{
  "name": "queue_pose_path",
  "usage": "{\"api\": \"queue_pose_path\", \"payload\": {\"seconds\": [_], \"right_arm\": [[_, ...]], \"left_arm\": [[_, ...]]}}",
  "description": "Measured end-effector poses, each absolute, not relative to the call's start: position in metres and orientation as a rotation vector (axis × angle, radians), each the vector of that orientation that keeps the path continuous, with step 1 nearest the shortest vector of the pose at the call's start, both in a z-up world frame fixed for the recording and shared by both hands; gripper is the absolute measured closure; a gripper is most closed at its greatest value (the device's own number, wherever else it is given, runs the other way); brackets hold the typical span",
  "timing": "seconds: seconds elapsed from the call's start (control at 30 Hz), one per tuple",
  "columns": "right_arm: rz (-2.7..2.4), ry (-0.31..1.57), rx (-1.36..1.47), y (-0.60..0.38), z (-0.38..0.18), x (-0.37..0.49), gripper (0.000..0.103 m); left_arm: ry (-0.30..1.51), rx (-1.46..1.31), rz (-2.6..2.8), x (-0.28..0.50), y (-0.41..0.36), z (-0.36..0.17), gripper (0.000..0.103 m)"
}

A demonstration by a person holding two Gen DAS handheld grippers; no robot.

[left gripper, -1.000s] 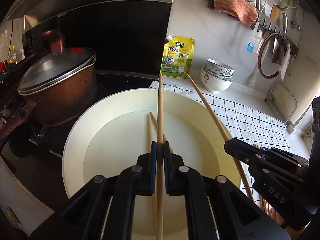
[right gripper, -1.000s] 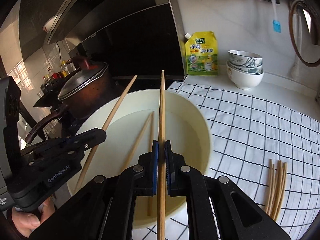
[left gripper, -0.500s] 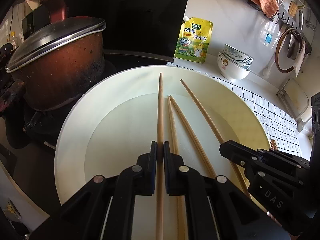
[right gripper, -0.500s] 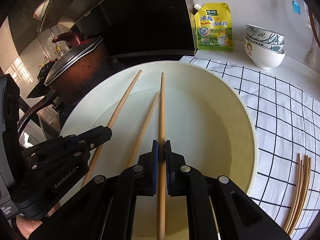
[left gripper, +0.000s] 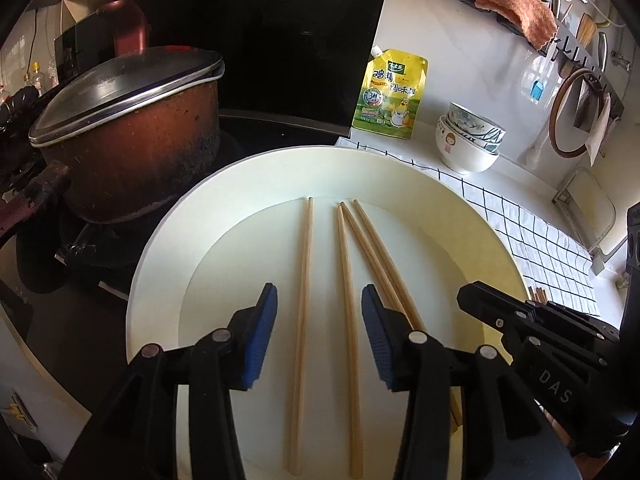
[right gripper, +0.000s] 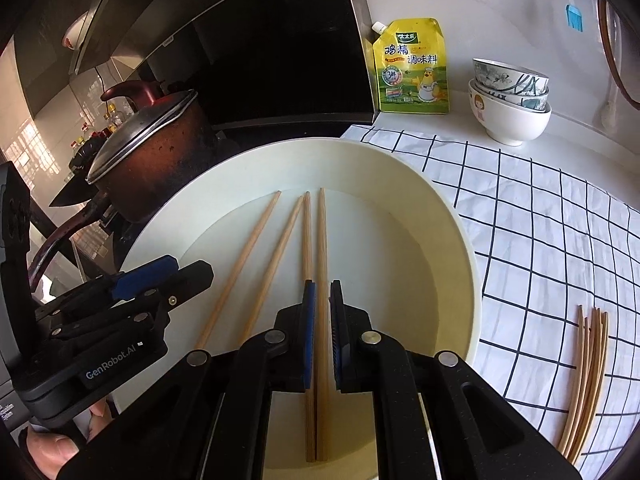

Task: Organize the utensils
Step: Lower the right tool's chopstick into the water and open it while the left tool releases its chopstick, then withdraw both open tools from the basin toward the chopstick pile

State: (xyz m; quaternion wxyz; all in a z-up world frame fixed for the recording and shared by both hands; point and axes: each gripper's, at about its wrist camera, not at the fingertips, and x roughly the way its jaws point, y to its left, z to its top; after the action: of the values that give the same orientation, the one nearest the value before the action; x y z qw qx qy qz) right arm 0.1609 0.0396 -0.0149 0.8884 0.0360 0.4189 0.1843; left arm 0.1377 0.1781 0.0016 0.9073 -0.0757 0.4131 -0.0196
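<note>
Four chopsticks (left gripper: 346,280) in one cream basin (left gripper: 460,216), two stacked bowls (left gripper: 472,140)

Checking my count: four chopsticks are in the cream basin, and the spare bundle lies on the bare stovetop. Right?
Not quite. The four chopsticks are in the cream basin, but the spare bundle lies on the checked cloth, as the right wrist view shows.

I am seeing sharp daylight glaring off the white wall (left gripper: 452,32); fisheye edges are bending, corners darkening.
</note>
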Motion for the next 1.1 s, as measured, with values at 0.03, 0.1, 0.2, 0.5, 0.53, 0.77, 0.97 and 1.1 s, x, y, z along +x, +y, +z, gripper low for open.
{"api": "queue_pose_path", "payload": {"seconds": [0.03,0.1,0.2,0.5,0.53,0.77,0.97,1.1], "right_arm": [[0.382,0.867,0.074,0.038,-0.014,0.159,0.096],[0.382,0.862,0.078,0.036,-0.012,0.155,0.096],[0.383,0.854,0.084,0.032,-0.010,0.148,0.096],[0.345,0.826,0.080,0.011,-0.001,0.120,0.096],[0.340,0.822,0.080,0.008,0.000,0.116,0.096],[0.292,0.786,0.085,-0.018,0.005,0.092,0.089],[0.250,0.775,0.103,-0.047,0.002,0.074,0.089],[0.218,0.766,0.113,-0.070,0.000,0.061,0.087]], "left_arm": [[0.851,-0.154,-0.040,0.136,0.177,0.003,0.059],[0.847,-0.150,-0.040,0.133,0.175,0.005,0.059],[0.844,-0.143,-0.040,0.128,0.172,0.008,0.059],[0.833,-0.128,-0.056,0.107,0.155,0.016,0.059],[0.833,-0.127,-0.059,0.105,0.153,0.016,0.059],[0.836,-0.110,-0.088,0.088,0.128,0.017,0.059],[0.835,-0.089,-0.125,0.074,0.102,0.018,0.057],[0.827,-0.058,-0.151,0.067,0.080,0.021,0.056]]}}
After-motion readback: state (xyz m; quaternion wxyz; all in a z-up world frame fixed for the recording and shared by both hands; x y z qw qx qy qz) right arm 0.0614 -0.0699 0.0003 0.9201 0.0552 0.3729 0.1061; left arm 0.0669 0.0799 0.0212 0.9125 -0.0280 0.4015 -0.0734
